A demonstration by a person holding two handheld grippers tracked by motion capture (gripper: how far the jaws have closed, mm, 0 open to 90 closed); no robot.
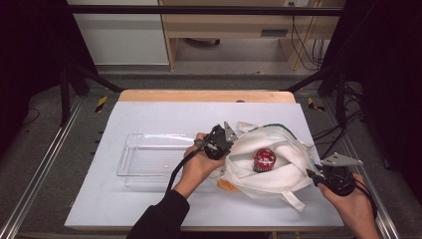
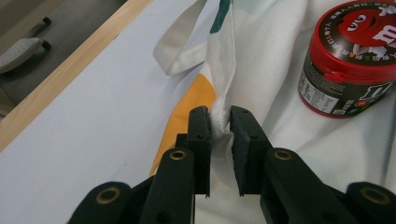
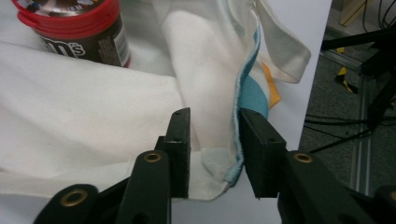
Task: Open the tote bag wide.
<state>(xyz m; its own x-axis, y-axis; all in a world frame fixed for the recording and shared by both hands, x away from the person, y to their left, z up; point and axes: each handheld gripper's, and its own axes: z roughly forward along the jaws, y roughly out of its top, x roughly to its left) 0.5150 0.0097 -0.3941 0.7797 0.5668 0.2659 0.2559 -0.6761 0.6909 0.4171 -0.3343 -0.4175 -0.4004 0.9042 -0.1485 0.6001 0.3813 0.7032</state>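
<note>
High view: a white cloth bag [image 1: 271,162] lies crumpled on the right half of the white table [image 1: 149,114], with a red-lidded candy tub [image 1: 264,159] standing upright in its hollow. A clear plastic tray [image 1: 149,159] sits just left of the bag, near mid-table. The left gripper [image 1: 224,144] meets the bag's left edge, held by the left hand [image 1: 196,167]; the right gripper [image 1: 313,175] meets the bag's right edge at the table's right side, held by the right hand [image 1: 351,201]. Left gripper view: the jaws are pressed together on a raised fold of the white fabric, pinching the bag's rim [image 2: 219,121]; an orange printed patch [image 2: 194,107] lies just beside the fold, and the tub [image 2: 348,60] stands to the far right on the cloth. Right gripper view: the jaws bracket a fold of white fabric with a blue-trimmed edge [image 3: 238,140]; the blue edge touches one pad, but firm contact on the other pad cannot be told. The tub [image 3: 79,30] stands at far left.
</note>
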